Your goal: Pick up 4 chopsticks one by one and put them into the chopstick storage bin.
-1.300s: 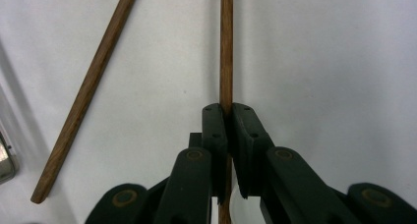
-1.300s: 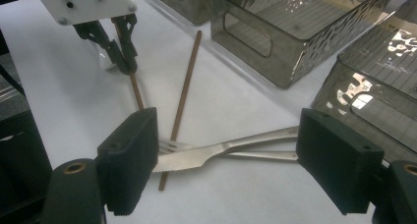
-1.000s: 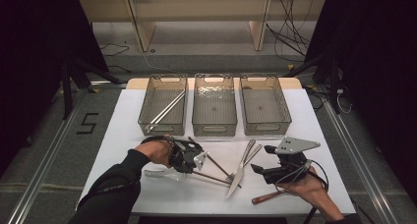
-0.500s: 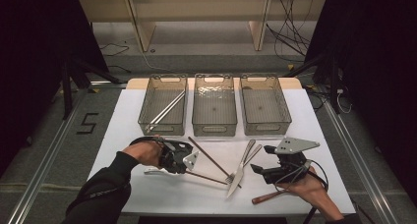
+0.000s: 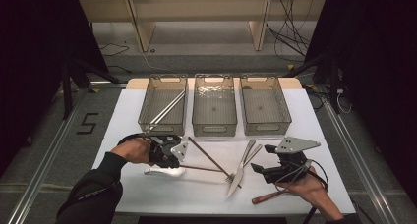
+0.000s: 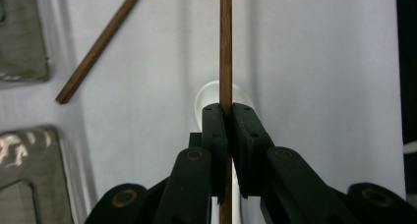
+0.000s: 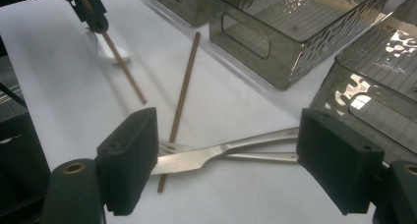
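Note:
My left gripper [image 5: 176,161] [image 6: 228,113] is shut on a thin brown wooden chopstick [image 5: 204,169] [image 6: 225,57], which it holds a little above the white table, its free end pointing right. A white spoon [image 5: 164,171] [image 6: 209,94] lies under it. A second brown chopstick [image 5: 209,156] [image 6: 101,42] [image 7: 183,98] lies slanted on the table. My right gripper [image 5: 263,160] [image 7: 233,160] stands open at the front right, just short of a steel knife [image 5: 239,170] [image 7: 196,160] and fork [image 5: 248,155] [image 7: 255,156] that lie crossed. The right gripper view also has the left gripper [image 7: 91,10] with its chopstick [image 7: 123,67].
Three smoky clear bins stand in a row at the back: the left one [image 5: 147,103] holds long metal utensils, the middle [image 5: 196,106] and right [image 5: 282,106] ones look bare. A brown-handled utensil [image 5: 268,197] lies under my right hand near the front edge.
My left hand has moved left and slightly up, taking the gripped chopstick with it, away from the knife and fork. The right gripper has kept still.

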`<action>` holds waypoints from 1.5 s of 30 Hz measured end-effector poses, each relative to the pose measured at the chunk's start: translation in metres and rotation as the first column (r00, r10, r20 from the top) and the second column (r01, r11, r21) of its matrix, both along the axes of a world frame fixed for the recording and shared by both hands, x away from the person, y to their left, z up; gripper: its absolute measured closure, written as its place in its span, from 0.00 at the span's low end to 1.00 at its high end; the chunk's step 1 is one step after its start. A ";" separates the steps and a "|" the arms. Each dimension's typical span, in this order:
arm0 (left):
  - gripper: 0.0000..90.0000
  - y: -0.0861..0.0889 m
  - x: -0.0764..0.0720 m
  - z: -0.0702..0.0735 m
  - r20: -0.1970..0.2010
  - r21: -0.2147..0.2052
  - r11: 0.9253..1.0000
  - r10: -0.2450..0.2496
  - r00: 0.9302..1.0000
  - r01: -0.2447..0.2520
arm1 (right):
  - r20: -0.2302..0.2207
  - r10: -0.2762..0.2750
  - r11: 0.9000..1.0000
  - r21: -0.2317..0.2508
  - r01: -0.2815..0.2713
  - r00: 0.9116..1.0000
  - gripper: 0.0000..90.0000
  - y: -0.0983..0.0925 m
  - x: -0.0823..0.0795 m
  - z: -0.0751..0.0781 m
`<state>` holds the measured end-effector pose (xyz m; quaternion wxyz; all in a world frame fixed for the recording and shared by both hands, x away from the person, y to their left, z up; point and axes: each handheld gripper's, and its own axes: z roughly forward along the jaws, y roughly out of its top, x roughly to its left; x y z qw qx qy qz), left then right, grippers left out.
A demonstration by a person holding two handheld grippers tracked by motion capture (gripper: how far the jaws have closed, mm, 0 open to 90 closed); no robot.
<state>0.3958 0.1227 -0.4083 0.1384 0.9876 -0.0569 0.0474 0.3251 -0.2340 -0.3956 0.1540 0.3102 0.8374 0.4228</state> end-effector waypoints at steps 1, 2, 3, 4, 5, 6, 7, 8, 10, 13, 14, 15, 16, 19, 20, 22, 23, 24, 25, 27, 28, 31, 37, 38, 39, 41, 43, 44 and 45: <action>0.93 0.000 0.000 0.000 0.000 0.000 1.000 0.000 1.000 0.000 | 0.000 0.000 1.000 -0.001 0.000 1.000 0.28 0.000 0.000 0.000; 0.93 0.002 0.002 0.001 -0.004 -0.009 1.000 0.012 1.000 -0.012 | -0.001 0.001 1.000 -0.001 -0.001 1.000 0.28 0.000 0.000 0.000; 0.93 0.003 0.004 0.002 0.002 -0.026 0.999 0.031 1.000 -0.031 | -0.001 0.001 1.000 -0.001 -0.001 1.000 0.28 0.000 0.000 0.000; 0.93 0.005 0.006 0.005 0.009 -0.033 0.997 0.072 0.997 -0.072 | -0.001 0.001 1.000 -0.001 -0.001 1.000 0.28 0.000 0.000 0.000; 0.93 0.005 0.006 0.005 0.009 -0.033 0.997 0.072 0.997 -0.072 | -0.001 0.001 1.000 -0.001 -0.001 1.000 0.28 0.000 0.000 0.000; 0.93 0.005 0.008 0.007 0.014 -0.037 0.995 0.096 0.995 -0.095 | -0.001 0.000 1.000 0.000 0.000 1.000 0.28 0.000 0.000 0.000; 0.93 0.005 0.009 0.009 0.017 -0.044 0.992 0.122 0.992 -0.121 | -0.001 0.000 1.000 -0.001 0.000 1.000 0.28 0.000 0.000 0.000; 0.93 0.004 0.010 0.012 0.017 -0.053 0.988 0.145 0.989 -0.144 | -0.002 0.000 1.000 0.000 0.000 1.000 0.28 0.000 0.000 0.000; 0.93 0.005 0.014 0.018 0.018 -0.090 0.975 0.205 0.979 -0.202 | -0.002 0.000 1.000 -0.001 0.000 1.000 0.28 0.000 0.000 0.000; 0.94 0.007 0.021 0.025 0.017 -0.128 0.954 0.277 0.961 -0.273 | -0.002 0.000 1.000 -0.001 0.000 1.000 0.28 0.000 0.000 0.000; 0.93 0.008 0.024 0.027 0.013 -0.140 0.941 0.312 0.950 -0.307 | -0.002 0.000 1.000 -0.001 0.000 1.000 0.28 0.000 0.000 0.000; 0.93 0.010 0.027 0.028 0.005 -0.170 0.918 0.365 0.931 -0.359 | -0.001 -0.002 1.000 -0.001 0.002 1.000 0.28 0.000 0.000 0.000; 0.93 0.012 0.030 0.029 -0.001 -0.187 0.900 0.399 0.917 -0.392 | -0.001 -0.002 1.000 -0.001 0.002 1.000 0.28 0.000 0.000 0.000; 0.94 0.017 0.037 0.032 -0.011 -0.210 0.869 0.456 0.890 -0.448 | -0.002 -0.003 1.000 -0.001 0.003 1.000 0.28 0.000 0.001 -0.001; 0.93 0.018 0.040 0.033 -0.015 -0.223 0.852 0.482 0.876 -0.473 | -0.002 -0.002 1.000 -0.001 0.002 1.000 0.28 0.000 0.001 -0.001; 0.93 0.021 0.044 0.034 -0.023 -0.239 0.831 0.512 0.858 -0.502 | -0.001 -0.002 1.000 -0.001 0.002 1.000 0.28 0.000 0.001 -0.001; 0.93 0.023 0.048 0.035 -0.033 -0.254 0.811 0.537 0.843 -0.527 | -0.002 -0.003 1.000 -0.001 0.003 1.000 0.27 0.000 0.001 -0.001; 0.93 0.024 0.050 0.035 -0.043 -0.269 0.795 0.555 0.831 -0.544 | -0.002 -0.003 1.000 -0.001 0.003 1.000 0.27 0.000 0.001 -0.001; 0.93 0.027 0.054 0.036 -0.055 -0.277 0.779 0.572 0.818 -0.563 | -0.001 -0.004 1.000 0.001 0.004 1.000 0.27 0.000 0.001 0.000; 0.93 0.030 0.059 0.037 -0.059 -0.303 0.742 0.612 0.788 -0.599 | 0.000 -0.004 1.000 0.002 0.004 1.000 0.27 0.000 0.001 0.000; 0.93 0.033 0.063 0.037 -0.075 -0.309 0.721 0.632 0.771 -0.620 | 0.000 -0.004 1.000 0.002 0.004 1.000 0.27 0.000 0.001 0.000; 0.93 0.037 0.070 0.038 -0.090 -0.322 0.688 0.662 0.744 -0.650 | -0.003 -0.003 1.000 0.001 0.003 1.000 0.27 0.000 0.001 0.000; 0.93 0.040 0.082 0.038 -0.118 -0.347 0.636 0.700 0.705 -0.689 | -0.002 -0.001 1.000 0.002 0.001 1.000 0.27 0.000 0.001 -0.001; 0.93 0.040 0.084 0.039 -0.120 -0.348 0.633 0.701 0.703 -0.691 | -0.002 -0.001 1.000 0.002 0.001 1.000 0.27 0.000 0.001 -0.001; 0.93 0.040 0.086 0.039 -0.124 -0.352 0.625 0.707 0.696 -0.697 | -0.002 -0.001 1.000 0.002 0.001 1.000 0.27 0.000 0.001 -0.001; 0.93 0.041 0.090 0.041 -0.132 -0.356 0.609 0.718 0.683 -0.709 | -0.002 -0.001 1.000 0.002 0.001 1.000 0.27 0.000 0.001 -0.001; 0.93 0.041 0.096 0.044 -0.125 -0.362 0.601 0.726 0.676 -0.713 | -0.003 0.000 1.000 0.002 0.000 1.000 0.27 0.000 0.001 0.000; 0.93 0.041 0.098 0.046 -0.117 -0.364 0.596 0.733 0.670 -0.715 | -0.003 0.000 1.000 0.002 0.000 1.000 0.27 0.000 0.001 -0.001; 0.93 0.041 0.100 0.047 -0.112 -0.365 0.595 0.735 0.669 -0.716 | -0.003 0.001 1.000 0.002 -0.001 1.000 0.27 0.000 0.001 -0.001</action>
